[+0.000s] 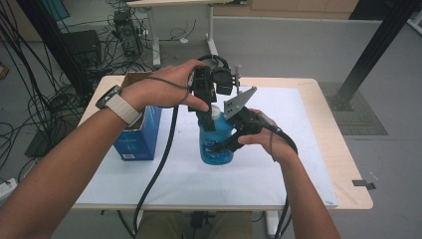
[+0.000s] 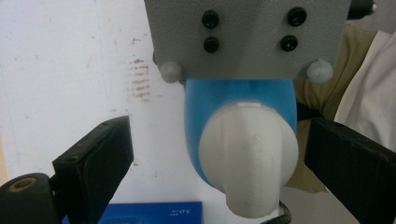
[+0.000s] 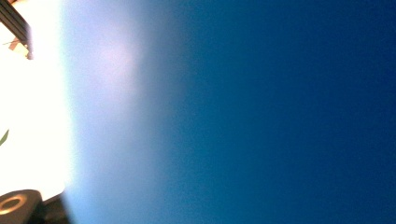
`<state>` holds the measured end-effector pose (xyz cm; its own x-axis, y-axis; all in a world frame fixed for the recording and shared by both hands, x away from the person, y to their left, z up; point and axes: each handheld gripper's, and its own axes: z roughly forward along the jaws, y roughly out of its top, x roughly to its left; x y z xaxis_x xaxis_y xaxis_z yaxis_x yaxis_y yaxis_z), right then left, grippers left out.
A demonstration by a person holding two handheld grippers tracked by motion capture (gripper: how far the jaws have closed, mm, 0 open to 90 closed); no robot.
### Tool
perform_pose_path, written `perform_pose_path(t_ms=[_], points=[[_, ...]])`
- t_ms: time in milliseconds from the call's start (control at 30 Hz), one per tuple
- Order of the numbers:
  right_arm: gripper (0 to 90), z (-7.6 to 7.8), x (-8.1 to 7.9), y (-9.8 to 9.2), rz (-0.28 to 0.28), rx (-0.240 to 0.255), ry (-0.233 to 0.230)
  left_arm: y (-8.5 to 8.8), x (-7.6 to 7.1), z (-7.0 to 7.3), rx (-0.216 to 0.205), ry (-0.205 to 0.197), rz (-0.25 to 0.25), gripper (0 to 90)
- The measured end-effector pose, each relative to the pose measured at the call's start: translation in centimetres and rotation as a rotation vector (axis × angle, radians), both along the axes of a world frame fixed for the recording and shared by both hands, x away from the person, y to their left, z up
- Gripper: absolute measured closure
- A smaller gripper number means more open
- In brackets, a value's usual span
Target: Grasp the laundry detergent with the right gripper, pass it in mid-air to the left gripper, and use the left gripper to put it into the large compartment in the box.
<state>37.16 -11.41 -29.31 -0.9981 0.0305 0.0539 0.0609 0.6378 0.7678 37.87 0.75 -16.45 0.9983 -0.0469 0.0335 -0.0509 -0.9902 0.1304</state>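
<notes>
I have the white mat (image 1: pixel 259 174) on the table (image 1: pixel 343 164) as my work surface, and the blue bottle (image 1: pixel 215 144) stands upright near its middle so both hands can get at it from opposite sides. The open blue box (image 1: pixel 139 137) sits well to the bottle's left at the mat's edge, out of the way of my arms. My right gripper (image 1: pixel 219 147) comes in level from the right and is clamped across the bottle's body; I judge that grip is there to pin the bottle so it cannot turn or tip while I work on its top. My left gripper (image 1: pixel 208 117) hangs over the bottle pointing down, and in the left gripper view its jaws stand spread on either side of the white cap (image 2: pixel 247 156), neither pad pressing on it, so it is released and lined up to close on the cap. Much is hard to read: the right gripper view is a blur of blue, the bottle wall pressed right up against the lens, so my own pads there cannot be made out. In the high view my left hand (image 1: pixel 159 89) and the gripper's body cover the cap and neck. From the left gripper view, the grey plate (image 2: pixel 247 37) of my right gripper cuts off the bottle's far side, and I cannot tell whether the cap is a twist or a flip type.
</notes>
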Motion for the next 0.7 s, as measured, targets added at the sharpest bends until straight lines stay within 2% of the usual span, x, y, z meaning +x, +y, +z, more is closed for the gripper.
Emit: perform_pose_path(t_ms=[700], points=[[43.2,0.05,0.0,-0.08,-0.003,0.007,0.007,0.08,-0.11,0.05,-0.002,0.002,-0.001,8.7]])
